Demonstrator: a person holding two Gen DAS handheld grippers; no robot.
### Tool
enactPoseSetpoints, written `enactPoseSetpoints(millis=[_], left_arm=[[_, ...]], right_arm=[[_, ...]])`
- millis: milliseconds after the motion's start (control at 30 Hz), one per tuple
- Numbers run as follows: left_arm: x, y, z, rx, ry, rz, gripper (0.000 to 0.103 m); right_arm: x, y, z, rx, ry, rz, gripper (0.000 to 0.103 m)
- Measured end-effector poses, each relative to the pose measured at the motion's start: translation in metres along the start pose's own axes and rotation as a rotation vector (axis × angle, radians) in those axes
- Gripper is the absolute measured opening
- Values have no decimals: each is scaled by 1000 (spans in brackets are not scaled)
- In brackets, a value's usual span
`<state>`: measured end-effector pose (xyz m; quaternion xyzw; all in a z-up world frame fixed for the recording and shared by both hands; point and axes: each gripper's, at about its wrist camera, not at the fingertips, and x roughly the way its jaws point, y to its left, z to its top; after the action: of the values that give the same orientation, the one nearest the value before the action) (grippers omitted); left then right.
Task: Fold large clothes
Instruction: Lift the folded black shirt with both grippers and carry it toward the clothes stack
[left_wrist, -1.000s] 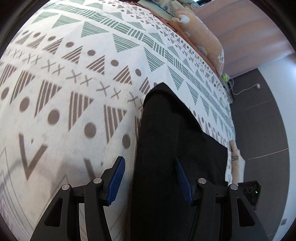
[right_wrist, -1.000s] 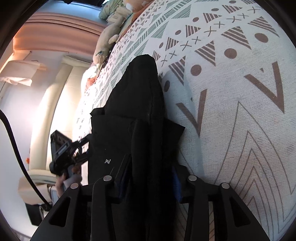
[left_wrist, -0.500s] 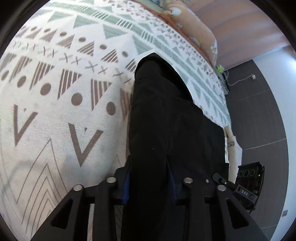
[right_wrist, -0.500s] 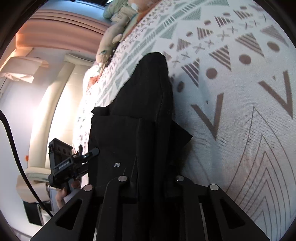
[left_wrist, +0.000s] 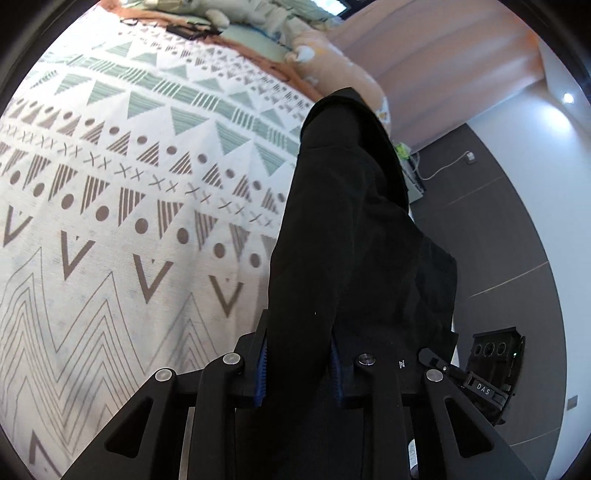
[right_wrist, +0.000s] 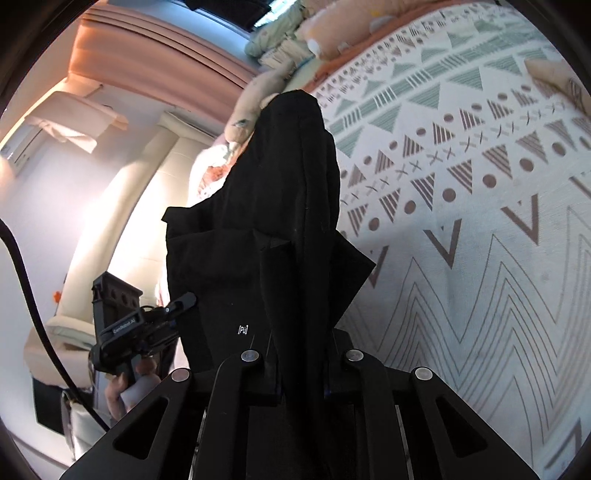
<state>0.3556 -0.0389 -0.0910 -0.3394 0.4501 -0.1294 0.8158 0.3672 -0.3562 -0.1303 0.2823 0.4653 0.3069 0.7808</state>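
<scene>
A large black garment (left_wrist: 354, 229) hangs lifted above the patterned bedspread (left_wrist: 122, 206). My left gripper (left_wrist: 299, 369) is shut on its near edge, the cloth pinched between the blue pads. My right gripper (right_wrist: 299, 373) is shut on another part of the same garment (right_wrist: 288, 206), which rises in front of it as a folded peak. The other gripper shows at the right edge of the left wrist view (left_wrist: 487, 369) and at the left of the right wrist view (right_wrist: 129, 332). The fingertips of both are hidden by cloth.
The bedspread (right_wrist: 480, 221) is white with green and brown triangles. Plush toys and pillows (left_wrist: 332, 48) lie at the far end of the bed. A pink curtain (left_wrist: 436, 59) hangs beyond. Dark floor (left_wrist: 498, 236) lies to the right of the bed, a cream sofa (right_wrist: 122, 206) to the left.
My left gripper closed on the garment's edge. Both grippers then lifted the garment up off the bedspread, so it now hangs in the air.
</scene>
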Motion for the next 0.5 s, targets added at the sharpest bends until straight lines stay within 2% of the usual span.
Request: enactPoseSetpoints(millis=[267, 500], left_arm=[[-29, -36, -18, 36, -36, -52, 27], [-41, -83, -31, 91, -45, -119, 27]], right_arm=[[-60, 27, -14, -59, -89, 6, 15], [-124, 47, -24, -108, -176, -42, 15]])
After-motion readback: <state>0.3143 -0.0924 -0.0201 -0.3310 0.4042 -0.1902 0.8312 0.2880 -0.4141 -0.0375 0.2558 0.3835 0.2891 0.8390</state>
